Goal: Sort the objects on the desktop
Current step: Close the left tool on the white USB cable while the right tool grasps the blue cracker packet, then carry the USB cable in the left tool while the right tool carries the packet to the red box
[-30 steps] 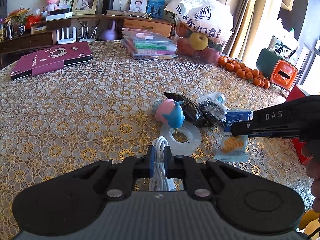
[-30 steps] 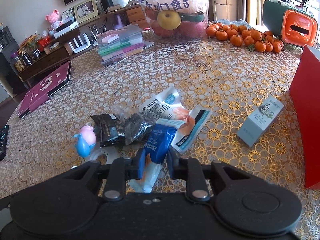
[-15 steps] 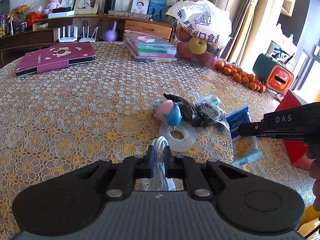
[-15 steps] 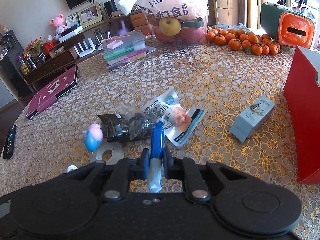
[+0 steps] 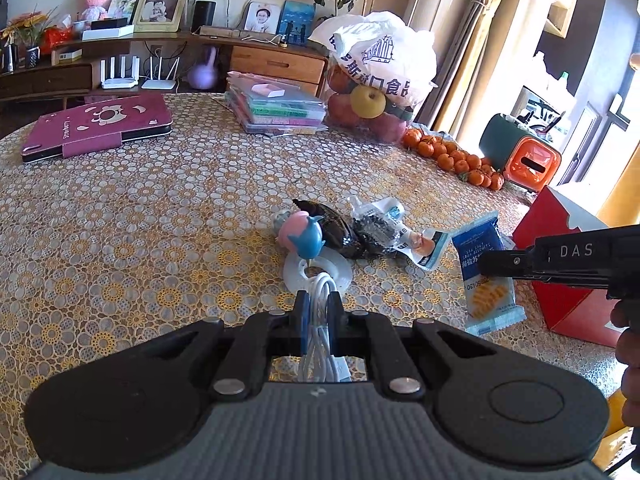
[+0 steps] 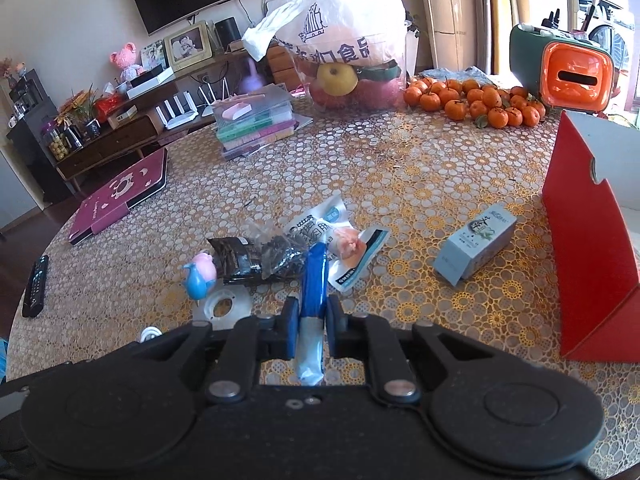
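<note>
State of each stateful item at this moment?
left tool: shut on white cable
right tool: shut on blue biscuit packet, lifted
red box: open, upright
fruit bag: open at the top
grey carton: lying on table

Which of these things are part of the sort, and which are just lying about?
In the job:
left gripper, shut on white cable
right gripper, shut on blue packet
dark packets
white packet
grey box
toy
red box

Lying about:
fruit bag
tangerines
maroon case
remote
</note>
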{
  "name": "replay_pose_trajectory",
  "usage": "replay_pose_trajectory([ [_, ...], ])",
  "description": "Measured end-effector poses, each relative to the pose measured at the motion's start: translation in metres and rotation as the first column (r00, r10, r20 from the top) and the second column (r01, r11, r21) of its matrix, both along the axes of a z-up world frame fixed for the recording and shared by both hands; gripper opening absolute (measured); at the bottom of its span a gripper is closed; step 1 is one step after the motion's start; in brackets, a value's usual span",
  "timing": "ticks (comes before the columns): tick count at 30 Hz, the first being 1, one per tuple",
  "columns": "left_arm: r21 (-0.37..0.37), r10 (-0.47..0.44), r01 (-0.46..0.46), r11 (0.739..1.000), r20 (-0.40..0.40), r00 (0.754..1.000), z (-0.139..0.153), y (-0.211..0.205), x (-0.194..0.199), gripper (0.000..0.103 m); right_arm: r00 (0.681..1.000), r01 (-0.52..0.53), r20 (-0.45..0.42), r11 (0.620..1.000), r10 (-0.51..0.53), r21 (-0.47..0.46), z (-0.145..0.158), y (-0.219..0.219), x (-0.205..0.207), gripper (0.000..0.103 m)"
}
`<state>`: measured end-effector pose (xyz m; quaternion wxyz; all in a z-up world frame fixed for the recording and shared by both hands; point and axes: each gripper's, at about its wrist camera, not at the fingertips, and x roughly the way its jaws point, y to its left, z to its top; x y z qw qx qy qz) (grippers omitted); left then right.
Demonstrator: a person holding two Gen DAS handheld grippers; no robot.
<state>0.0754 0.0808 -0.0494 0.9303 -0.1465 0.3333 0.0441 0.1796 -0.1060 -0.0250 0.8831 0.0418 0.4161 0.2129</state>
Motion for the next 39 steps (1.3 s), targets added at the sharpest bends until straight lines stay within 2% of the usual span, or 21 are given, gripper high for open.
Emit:
replay_pose_trajectory([
  [9,-0.003,-0.081,0.081,0.997,0.022,0.996,0.026,-0.028,0.003,0.008,0.999,0.023,0.023,0.999,-0.023,0.024,0.018,-0.029,-0.013,0.013],
  [19,0.023,-0.185,0.184,0.983,0.041,0.982,0.048,-0.071,0.009,0.008,0.997,0.065,0.041,0.997,-0.066,0.045,0.035,-0.070,-0.028,0.013],
  [39,0.060,-0.373,0.369,0.927,0.093,0.923,0.085,-0.167,0.035,0.008,0.974,0.183,0.122,0.979,-0.193,0.084,0.065,-0.164,-0.050,0.013],
])
